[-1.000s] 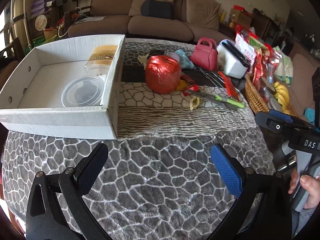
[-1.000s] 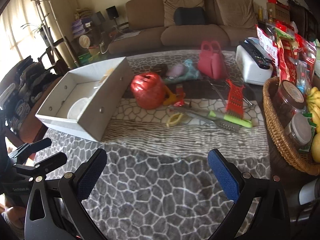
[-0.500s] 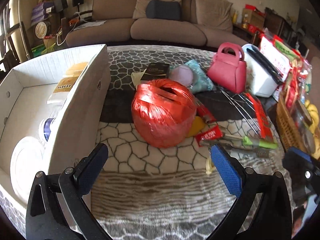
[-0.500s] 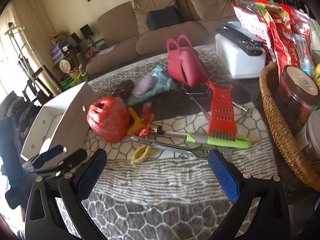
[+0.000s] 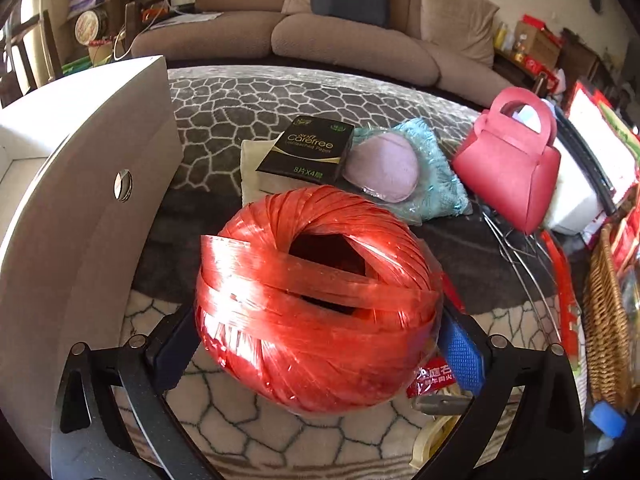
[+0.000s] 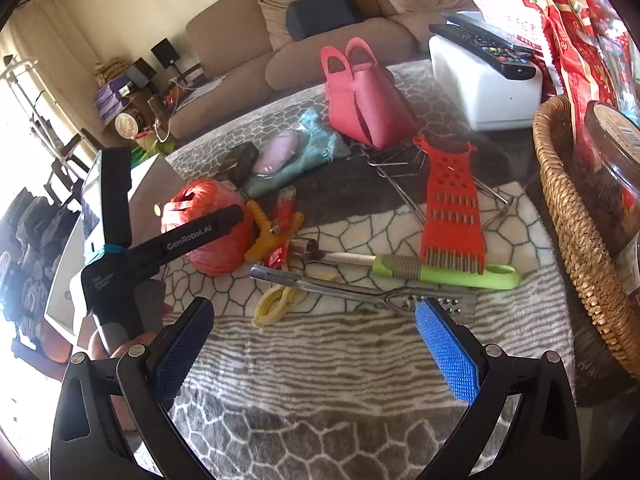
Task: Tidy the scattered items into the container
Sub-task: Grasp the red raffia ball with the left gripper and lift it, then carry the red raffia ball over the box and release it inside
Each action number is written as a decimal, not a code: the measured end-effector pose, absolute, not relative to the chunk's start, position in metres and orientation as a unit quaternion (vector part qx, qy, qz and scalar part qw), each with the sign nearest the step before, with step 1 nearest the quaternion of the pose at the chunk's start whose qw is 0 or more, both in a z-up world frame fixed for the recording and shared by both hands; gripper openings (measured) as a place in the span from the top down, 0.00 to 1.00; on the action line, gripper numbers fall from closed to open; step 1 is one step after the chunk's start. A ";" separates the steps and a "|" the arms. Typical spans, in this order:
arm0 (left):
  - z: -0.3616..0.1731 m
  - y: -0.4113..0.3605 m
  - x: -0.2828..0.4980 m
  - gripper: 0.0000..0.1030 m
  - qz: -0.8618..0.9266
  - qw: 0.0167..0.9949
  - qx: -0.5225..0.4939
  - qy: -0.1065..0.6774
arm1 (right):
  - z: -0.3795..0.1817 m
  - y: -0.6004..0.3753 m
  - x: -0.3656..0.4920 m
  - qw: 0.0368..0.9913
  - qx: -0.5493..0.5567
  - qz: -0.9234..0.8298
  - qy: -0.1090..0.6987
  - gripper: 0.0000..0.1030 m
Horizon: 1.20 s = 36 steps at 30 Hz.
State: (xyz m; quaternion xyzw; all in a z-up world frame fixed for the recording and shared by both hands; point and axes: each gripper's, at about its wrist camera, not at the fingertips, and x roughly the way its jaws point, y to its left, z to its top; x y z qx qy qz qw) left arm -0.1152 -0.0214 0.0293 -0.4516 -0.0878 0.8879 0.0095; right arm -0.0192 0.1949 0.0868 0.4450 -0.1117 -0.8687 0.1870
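- Left wrist view: the left gripper (image 5: 316,354) has its jaws wide apart on both sides of the red twine ball (image 5: 318,300). I cannot tell whether the pads press it. The ball lies on the blanket, just beside the white box (image 5: 80,216).
- Right wrist view: the right gripper (image 6: 316,350) is wide open and empty above the blanket, near the metal tongs (image 6: 340,286) and the green-handled tool (image 6: 440,272).

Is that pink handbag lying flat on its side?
No, the pink handbag stands upright on the table with both handles pointing up, beside the white box.
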 end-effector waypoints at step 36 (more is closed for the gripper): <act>0.176 -0.324 0.031 0.05 0.890 -0.083 -0.426 -0.140 | 0.121 0.112 0.018 0.257 0.442 -0.855 -0.087 0.00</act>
